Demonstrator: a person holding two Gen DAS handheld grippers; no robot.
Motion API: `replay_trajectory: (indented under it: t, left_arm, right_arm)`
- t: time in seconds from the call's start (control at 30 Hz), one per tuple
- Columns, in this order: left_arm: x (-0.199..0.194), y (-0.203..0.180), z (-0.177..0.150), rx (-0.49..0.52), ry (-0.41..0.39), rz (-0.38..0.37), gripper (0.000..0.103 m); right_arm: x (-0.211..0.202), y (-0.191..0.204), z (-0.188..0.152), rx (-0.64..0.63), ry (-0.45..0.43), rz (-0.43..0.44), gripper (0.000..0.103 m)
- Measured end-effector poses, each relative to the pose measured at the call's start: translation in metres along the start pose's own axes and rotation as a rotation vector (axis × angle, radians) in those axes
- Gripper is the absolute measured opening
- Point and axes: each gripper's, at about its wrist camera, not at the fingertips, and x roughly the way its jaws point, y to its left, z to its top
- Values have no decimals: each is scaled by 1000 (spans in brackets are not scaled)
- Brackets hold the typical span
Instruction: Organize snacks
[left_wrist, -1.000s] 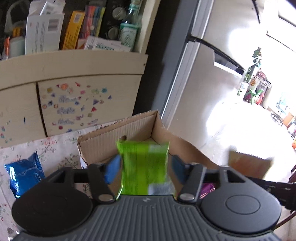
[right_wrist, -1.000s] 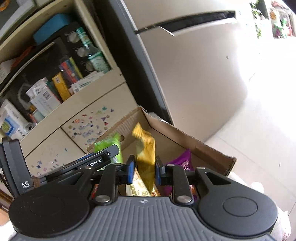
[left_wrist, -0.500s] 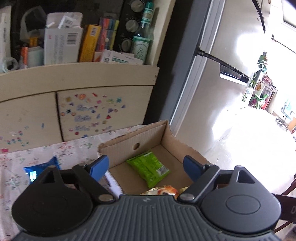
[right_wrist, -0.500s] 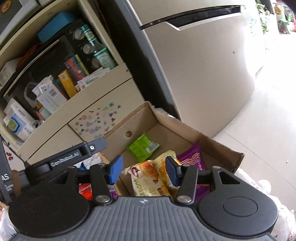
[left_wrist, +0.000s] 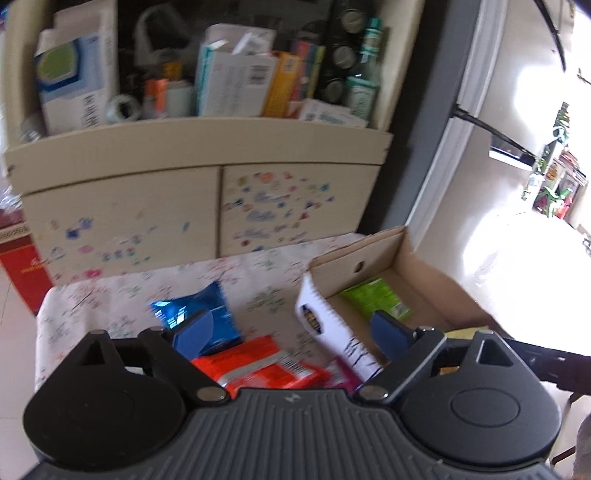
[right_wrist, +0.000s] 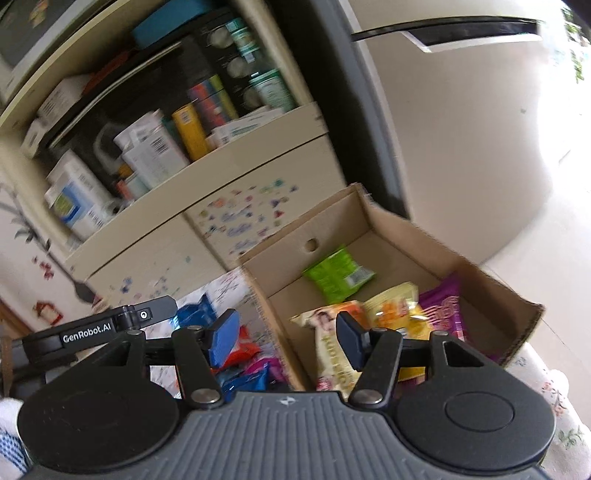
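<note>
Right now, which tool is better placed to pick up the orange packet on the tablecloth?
Left. The open left tool sits directly over the orange packet, while the open right tool straddles the cardboard box wall.

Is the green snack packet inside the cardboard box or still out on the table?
Inside. The green packet lies flat on the floor of the cardboard box.
</note>
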Motion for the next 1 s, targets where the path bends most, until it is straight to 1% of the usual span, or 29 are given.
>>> replay_trajectory:
  t: [0.2,0.37,0.53,0.7,0.83,1.0]
  left_arm:
    - [0,27,-14,-29,51,65,93]
    - [1,45,-23,-59,94,99,93]
    - [7,60,-28,-116,132,123,93]
    - [24,69,-35,-168,195,121,93]
    - [36,70,-43,-174,241,127,93]
    - [46,69,-49,-168,253,113,93]
  right_arm:
    - [13,17,-12,-70,69,65,65]
    - [24,27,-23,-87,141,116,65]
    - [34,40,-31,-120,187,123,65]
    - [47,45,-37,-120,232,119,65]
    - [53,47,-40,-114,257,117,65]
    - [61,50,-43,-103,275,101,65]
